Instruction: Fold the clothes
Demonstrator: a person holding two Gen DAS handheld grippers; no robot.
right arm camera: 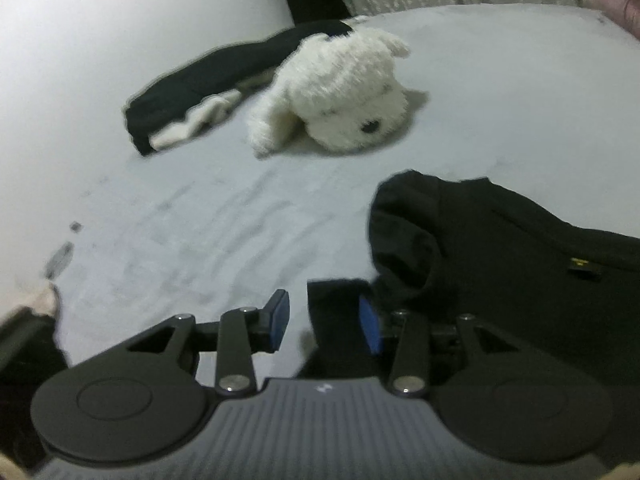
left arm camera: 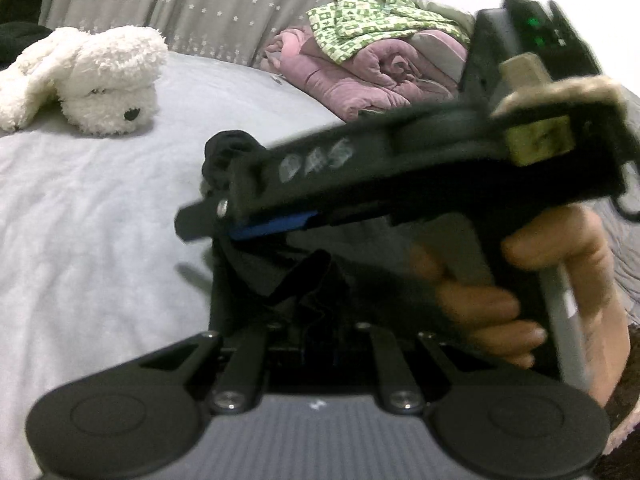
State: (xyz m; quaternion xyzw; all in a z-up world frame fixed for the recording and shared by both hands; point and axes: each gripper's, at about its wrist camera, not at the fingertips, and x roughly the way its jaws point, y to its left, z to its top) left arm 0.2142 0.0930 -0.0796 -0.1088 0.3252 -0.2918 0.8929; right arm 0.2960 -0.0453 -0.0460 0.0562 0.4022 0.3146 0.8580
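Two views to call. From the left wrist, the left tongs (left arm camera: 308, 304) sit pinched together on a fold of the black garment (left arm camera: 280, 276), low over the bed (left arm camera: 92, 216), right tongs (left arm camera: 248, 220) crossing in front. From the right wrist, jaws apart, black garment (right arm camera: 500, 248) edge lying loose between them. Soft, light, floppy cloth, I reckon: best gripped at hem or corner.

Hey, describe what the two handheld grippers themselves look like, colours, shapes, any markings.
Both are matte black, with two round discs flanking a grey ribbed housing that carries a small white mark, and thin linkage bars with silver screws. The right gripper has blue finger pads. From the left wrist view, its body shows faint white painted characters, green indicator lights and tan foam blocks.
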